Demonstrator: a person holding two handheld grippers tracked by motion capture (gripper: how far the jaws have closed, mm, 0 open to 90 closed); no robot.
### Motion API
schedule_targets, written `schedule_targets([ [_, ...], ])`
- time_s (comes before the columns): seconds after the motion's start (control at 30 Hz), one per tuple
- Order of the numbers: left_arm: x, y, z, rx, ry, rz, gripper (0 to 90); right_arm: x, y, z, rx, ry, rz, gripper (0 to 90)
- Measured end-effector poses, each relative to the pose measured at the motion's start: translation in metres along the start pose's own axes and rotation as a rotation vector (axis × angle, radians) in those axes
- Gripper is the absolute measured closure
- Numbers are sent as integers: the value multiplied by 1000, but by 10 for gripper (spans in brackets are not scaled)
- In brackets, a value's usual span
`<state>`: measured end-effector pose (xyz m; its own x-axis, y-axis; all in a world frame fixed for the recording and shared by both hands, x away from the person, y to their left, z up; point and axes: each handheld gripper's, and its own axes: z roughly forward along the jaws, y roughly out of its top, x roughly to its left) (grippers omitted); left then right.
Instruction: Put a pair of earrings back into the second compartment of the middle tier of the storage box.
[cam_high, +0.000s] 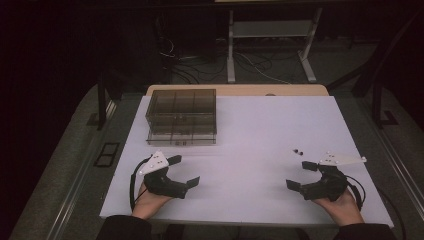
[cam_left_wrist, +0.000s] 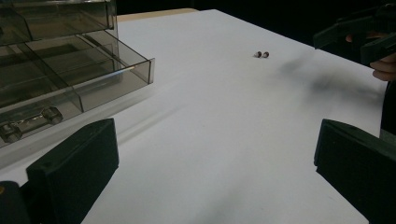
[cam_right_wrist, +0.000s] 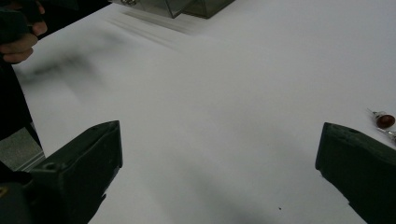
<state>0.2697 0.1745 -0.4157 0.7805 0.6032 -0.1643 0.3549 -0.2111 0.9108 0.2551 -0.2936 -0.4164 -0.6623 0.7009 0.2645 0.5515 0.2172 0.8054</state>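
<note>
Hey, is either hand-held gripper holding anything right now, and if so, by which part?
Nothing is held. The left hand-held gripper and the right hand-held gripper both stand open over the white table top, with bare surface between their jaws.

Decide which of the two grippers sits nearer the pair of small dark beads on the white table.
The right gripper. The beads lie just beyond its jaws on the table's right side, while the left gripper rests far across, in front of the smoky plastic organiser box.

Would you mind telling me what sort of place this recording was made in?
Probably a lab or data-collection workstation: a white-topped table holding just a smoky plastic drawer organizer, cables trailing on the floor by a metal stand, and handheld grippers, left and right.
</note>
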Motion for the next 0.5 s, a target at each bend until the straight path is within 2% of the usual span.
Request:
schedule_targets([
  [0.5, 0, 0, -1, 0, -2, -6, 0, 1, 0, 0, 6, 8, -4, 1],
])
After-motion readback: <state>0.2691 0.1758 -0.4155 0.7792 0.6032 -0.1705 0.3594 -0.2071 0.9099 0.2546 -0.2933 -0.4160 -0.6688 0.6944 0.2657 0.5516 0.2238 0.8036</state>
